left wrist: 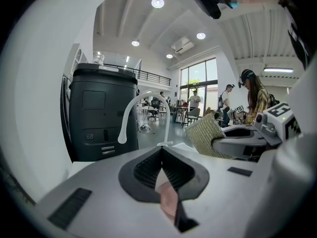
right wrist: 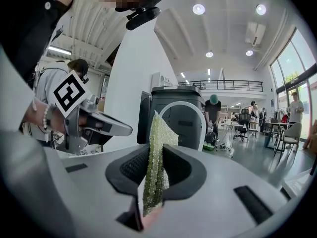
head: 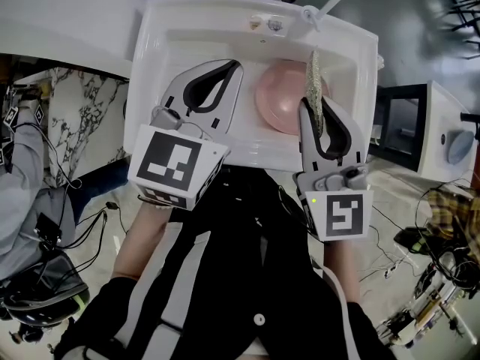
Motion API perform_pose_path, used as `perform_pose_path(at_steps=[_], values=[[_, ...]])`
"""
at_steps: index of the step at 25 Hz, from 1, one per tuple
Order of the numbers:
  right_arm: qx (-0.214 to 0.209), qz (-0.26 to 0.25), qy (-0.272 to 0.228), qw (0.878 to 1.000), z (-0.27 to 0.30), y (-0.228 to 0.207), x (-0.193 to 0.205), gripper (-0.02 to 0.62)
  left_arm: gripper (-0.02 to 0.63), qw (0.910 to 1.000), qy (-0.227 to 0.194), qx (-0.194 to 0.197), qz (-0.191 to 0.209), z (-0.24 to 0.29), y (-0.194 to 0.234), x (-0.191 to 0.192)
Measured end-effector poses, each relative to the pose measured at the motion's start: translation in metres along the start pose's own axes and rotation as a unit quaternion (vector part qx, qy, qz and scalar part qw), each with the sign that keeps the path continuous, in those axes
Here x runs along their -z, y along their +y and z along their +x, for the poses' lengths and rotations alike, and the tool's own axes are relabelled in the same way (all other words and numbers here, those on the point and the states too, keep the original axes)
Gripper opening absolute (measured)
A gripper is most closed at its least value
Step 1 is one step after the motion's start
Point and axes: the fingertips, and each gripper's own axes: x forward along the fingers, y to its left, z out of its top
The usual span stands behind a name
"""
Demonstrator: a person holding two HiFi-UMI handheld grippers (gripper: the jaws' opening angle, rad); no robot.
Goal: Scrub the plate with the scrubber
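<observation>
Right gripper (head: 310, 109) jaws clamped on scrubber (head: 316, 81) at plate (head: 276, 96) edge; left gripper (head: 232, 67) jaws together; I judge scrubbing barely begun.

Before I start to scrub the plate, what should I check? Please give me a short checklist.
1. Scrubber held by right gripper: ok, the jaws clamp it and it stands upright.
2. Plate in sink: ok.
3. Scrubber touching plate: cannot tell; in the head view it stands over the plate's right edge.
4. Left gripper steadying plate: not ok, its jaws are shut on nothing, left of the plate.
</observation>
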Motion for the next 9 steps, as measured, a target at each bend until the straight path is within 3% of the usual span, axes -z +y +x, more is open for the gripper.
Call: perform_pose_path(at_steps=[9], values=[[-0.005,-0.008,0.010,1.000,-0.0002,0.0067,0.0029,0.075,0.000,1.0000,0.000,-0.003,-0.003,-0.0040,0.0027,0.0014]])
